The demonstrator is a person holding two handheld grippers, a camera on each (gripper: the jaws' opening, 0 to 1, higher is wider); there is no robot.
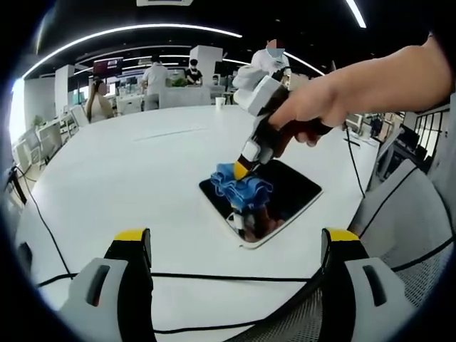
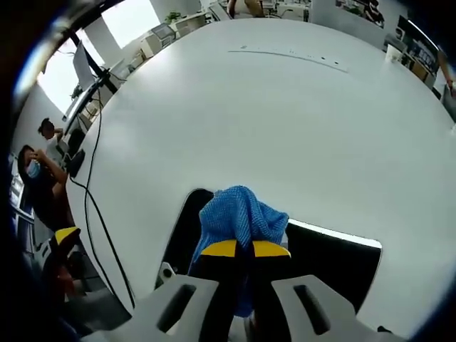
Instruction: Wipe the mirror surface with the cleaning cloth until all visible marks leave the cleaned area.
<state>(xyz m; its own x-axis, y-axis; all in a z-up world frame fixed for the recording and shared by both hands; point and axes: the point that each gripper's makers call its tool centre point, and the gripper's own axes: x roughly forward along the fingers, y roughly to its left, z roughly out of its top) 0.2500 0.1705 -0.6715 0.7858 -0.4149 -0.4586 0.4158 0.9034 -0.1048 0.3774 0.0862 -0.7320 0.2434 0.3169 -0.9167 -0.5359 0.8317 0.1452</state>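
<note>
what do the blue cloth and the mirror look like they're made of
The cloth looks like soft woven or knitted fabric, perhaps microfibre: matte blue, with a fine textured weave, and it bunches into folds. The mirror seems to be glass, dark and glossy, reflecting the cloth, with a thin pale rim; the rim's material is unclear. The right gripper is shut on the cloth.
</note>
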